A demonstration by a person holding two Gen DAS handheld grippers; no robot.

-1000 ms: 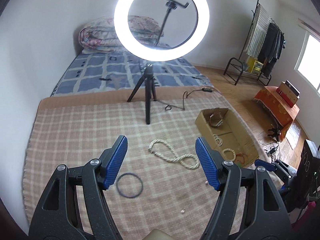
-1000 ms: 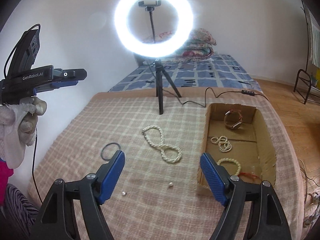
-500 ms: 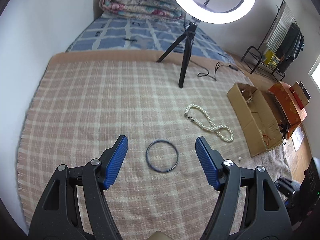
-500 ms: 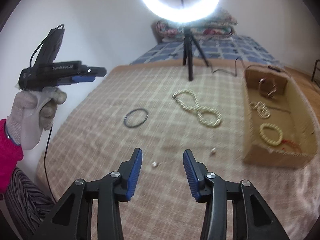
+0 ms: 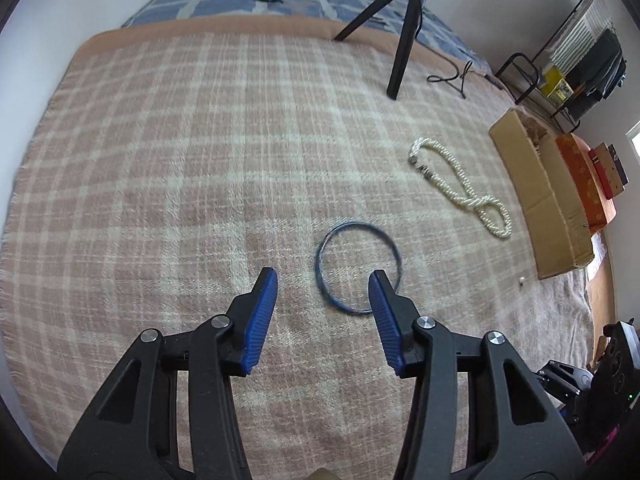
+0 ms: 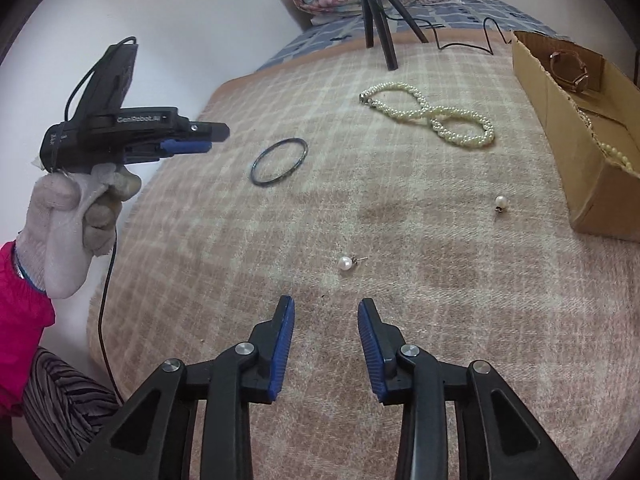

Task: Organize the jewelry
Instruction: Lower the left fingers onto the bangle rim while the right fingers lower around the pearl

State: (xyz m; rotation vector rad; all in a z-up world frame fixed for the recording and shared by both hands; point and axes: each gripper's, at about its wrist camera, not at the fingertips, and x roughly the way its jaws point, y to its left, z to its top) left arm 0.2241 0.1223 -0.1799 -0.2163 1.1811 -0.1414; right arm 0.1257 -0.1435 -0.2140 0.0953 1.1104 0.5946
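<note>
A dark blue bangle (image 5: pixel 357 267) lies flat on the plaid blanket (image 5: pixel 200 160). My left gripper (image 5: pixel 323 280) is open and hovers low over it, its right finger above the bangle's near rim. The bangle also shows in the right wrist view (image 6: pixel 279 162), with the left gripper (image 6: pixel 188 138) above and to its left. My right gripper (image 6: pixel 326 312) is open and empty, just short of a pearl earring (image 6: pixel 346 263). A second pearl earring (image 6: pixel 500 202) lies near the cardboard box (image 6: pixel 576 120). A twisted pearl necklace (image 6: pixel 432 114) lies beyond.
The cardboard box holds a watch (image 6: pixel 570 70) and pearl strands (image 6: pixel 608 148). A ring-light tripod (image 6: pixel 376 12) and its cable (image 6: pixel 464 40) stand at the blanket's far edge. A clothes rack (image 5: pixel 568 68) and an orange-covered stool (image 5: pixel 584 184) stand on the floor to the right.
Both grippers have dropped lower and tilted down toward the blanket. Both jaws have narrowed. The left gripper has closed in on the bangle, the right on the pearl earring.
</note>
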